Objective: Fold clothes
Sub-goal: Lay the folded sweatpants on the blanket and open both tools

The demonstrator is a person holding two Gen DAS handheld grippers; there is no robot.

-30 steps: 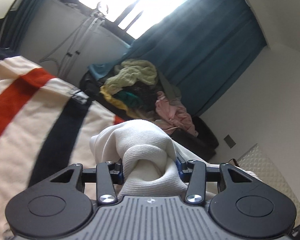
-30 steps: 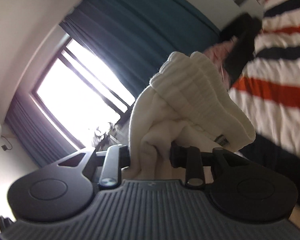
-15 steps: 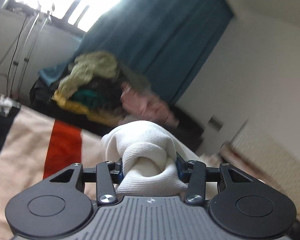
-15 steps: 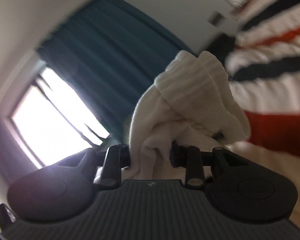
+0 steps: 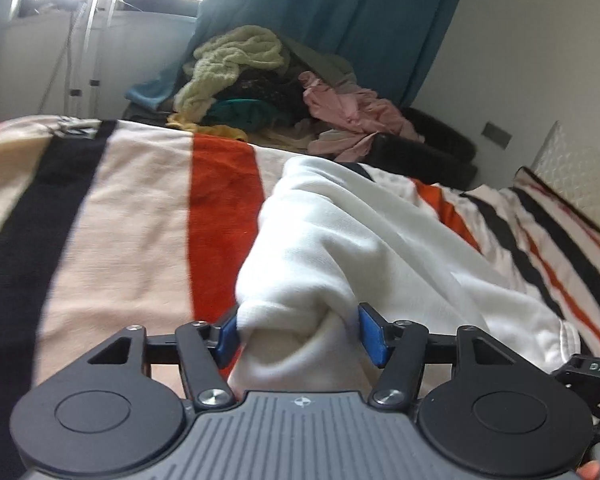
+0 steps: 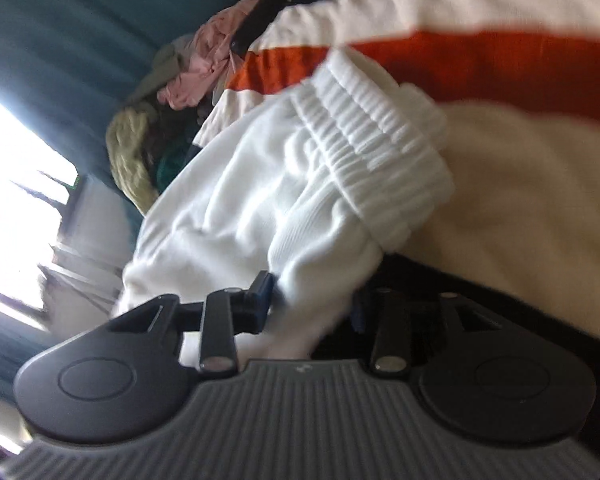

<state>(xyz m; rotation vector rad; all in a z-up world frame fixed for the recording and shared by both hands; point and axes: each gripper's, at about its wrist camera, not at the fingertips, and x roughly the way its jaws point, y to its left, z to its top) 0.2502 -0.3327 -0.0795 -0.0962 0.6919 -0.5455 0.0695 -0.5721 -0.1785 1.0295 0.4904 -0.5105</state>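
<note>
A white garment (image 5: 340,240) with a ribbed elastic band (image 6: 372,148) lies across the striped blanket (image 5: 112,216) on the bed. My left gripper (image 5: 300,332) is shut on a bunched fold of the white garment, low over the blanket. My right gripper (image 6: 312,300) is shut on another part of the same garment (image 6: 260,200), just below the ribbed band. The right wrist view is tilted sideways. The garment stretches away to the right from the left gripper.
A heap of unfolded clothes (image 5: 268,84), yellow-green, pink and dark, lies beyond the bed's far edge, before a teal curtain (image 5: 340,20). It also shows in the right wrist view (image 6: 172,92). A white wall and a quilted headboard (image 5: 580,176) stand at right.
Both grippers have come down from mid-air to the bed, still holding the white garment. The garment now lies spread on the blanket instead of hanging bunched.
</note>
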